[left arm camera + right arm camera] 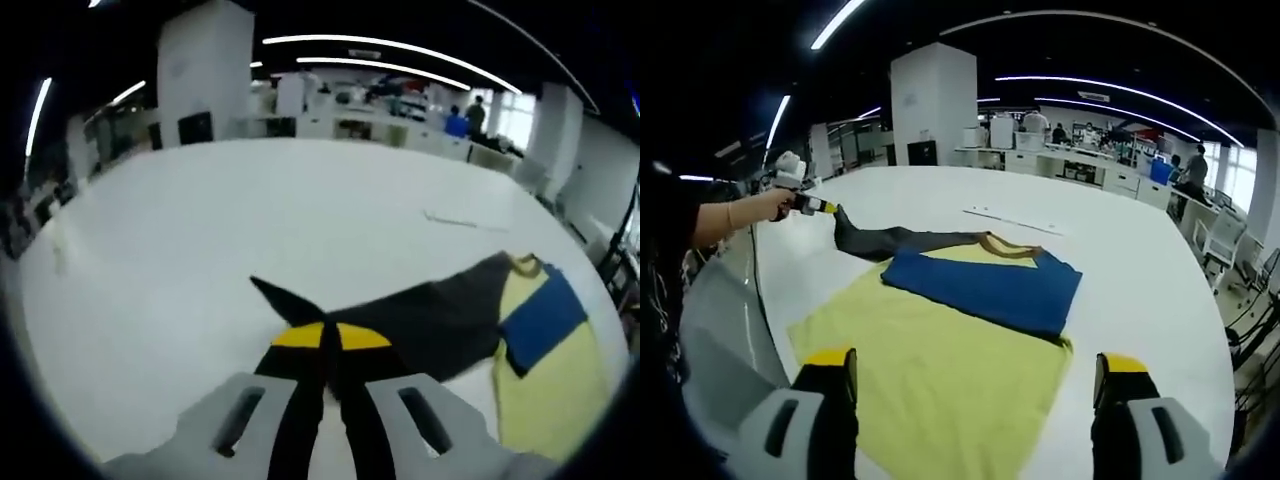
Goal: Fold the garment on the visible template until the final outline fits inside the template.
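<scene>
Yellow template (pixel 930 385) under garment (pixel 985 285); left gripper (pixel 330 340) pinching sleeve (pixel 420 315).

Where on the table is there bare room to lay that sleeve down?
Bare white table runs beyond the dark grey sleeve and right of the blue fold. The yellow template cloth crowds the near middle. The left gripper holds the sleeve tip near the left edge.
</scene>
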`<move>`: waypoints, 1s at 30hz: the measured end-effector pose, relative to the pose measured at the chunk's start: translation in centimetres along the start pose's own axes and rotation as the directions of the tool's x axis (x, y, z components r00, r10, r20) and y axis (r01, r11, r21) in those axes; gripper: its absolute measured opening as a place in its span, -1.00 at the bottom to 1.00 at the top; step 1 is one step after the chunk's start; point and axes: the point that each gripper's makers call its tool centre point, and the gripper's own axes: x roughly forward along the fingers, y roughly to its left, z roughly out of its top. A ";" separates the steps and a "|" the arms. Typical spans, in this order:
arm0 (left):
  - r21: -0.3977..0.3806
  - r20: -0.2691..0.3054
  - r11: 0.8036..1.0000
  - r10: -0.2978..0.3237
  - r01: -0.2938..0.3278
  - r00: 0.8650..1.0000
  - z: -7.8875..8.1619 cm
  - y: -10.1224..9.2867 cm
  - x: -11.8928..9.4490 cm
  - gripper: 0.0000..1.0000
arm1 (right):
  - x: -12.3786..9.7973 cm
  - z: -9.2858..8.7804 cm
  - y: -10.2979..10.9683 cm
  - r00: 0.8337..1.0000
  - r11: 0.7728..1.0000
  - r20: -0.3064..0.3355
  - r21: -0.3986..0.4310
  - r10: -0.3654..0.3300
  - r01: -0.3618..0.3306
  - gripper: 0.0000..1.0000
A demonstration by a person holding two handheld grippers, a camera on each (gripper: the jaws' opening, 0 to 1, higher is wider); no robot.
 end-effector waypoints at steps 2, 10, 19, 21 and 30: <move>0.002 0.006 1.000 -0.013 0.013 1.000 0.3 -0.7 0.1 -1.00 | 0.0 -0.1 0.0 1.000 1.000 -0.003 -0.001 0.001 -0.001 0.99; 0.015 0.032 0.997 -0.073 0.073 0.997 1.5 -4.0 0.7 -1.00 | -0.1 -0.5 0.3 1.000 1.000 -0.007 0.003 0.008 -0.008 0.99; 0.050 0.037 0.990 -0.134 0.132 0.990 2.6 -7.5 1.0 -1.00 | -0.1 -0.8 0.1 1.000 1.000 -0.006 0.007 0.011 -0.011 0.99; 0.053 0.036 0.988 -0.144 0.142 0.989 2.7 -8.2 1.2 -1.00 | -0.1 -0.8 0.1 1.000 1.000 -0.003 0.009 0.011 -0.011 0.99; 0.051 0.062 0.970 -0.240 0.237 0.969 4.0 -13.3 1.4 -1.00 | -0.1 -1.0 0.2 1.000 1.000 -0.005 0.015 0.014 -0.014 0.99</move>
